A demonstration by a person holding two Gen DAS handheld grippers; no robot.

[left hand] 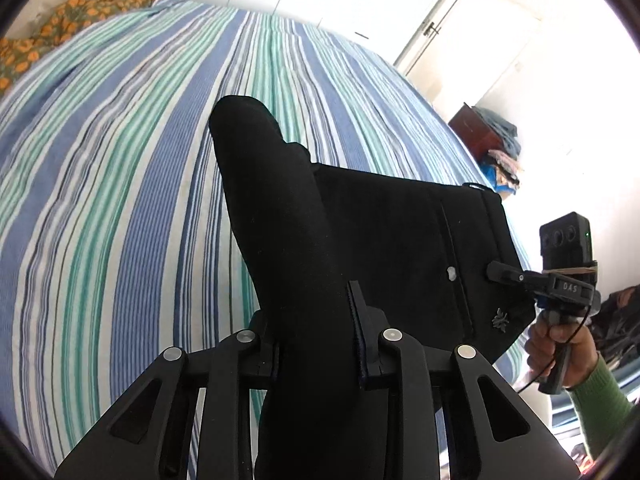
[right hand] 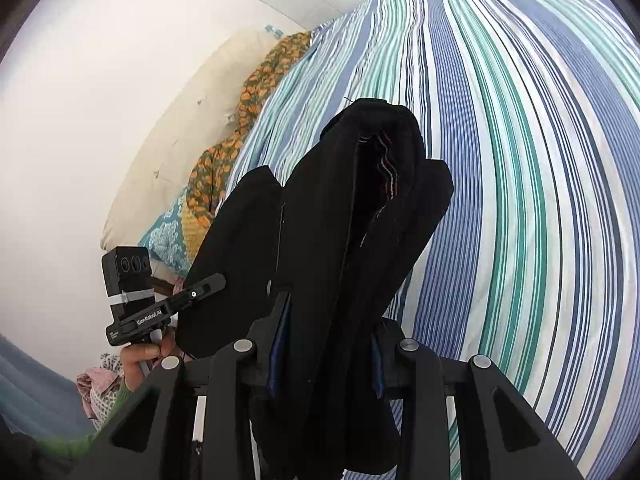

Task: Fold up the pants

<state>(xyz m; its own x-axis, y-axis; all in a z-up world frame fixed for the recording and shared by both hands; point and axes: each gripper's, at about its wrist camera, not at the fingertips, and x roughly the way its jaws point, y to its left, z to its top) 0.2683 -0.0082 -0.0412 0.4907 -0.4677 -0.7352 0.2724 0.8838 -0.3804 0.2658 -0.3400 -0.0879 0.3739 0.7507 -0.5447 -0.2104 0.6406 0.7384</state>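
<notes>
Up close, black pants hide both jaws' tips, left gripper and right gripper clamped on cloth

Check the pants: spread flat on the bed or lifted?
Lifted. The pants hang bunched between the left gripper and right gripper, above the bed.

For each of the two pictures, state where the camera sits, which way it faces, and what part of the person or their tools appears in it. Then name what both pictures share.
Left wrist view: sits on the left gripper, looking along its fingers over black pants clamped between them to the striped bed; the right gripper and hand show.
Right wrist view: sits on the right gripper, facing the bed's far end with an orange patterned cloth; the left gripper shows.
Shared: pants, bed, orange cloth.
</notes>
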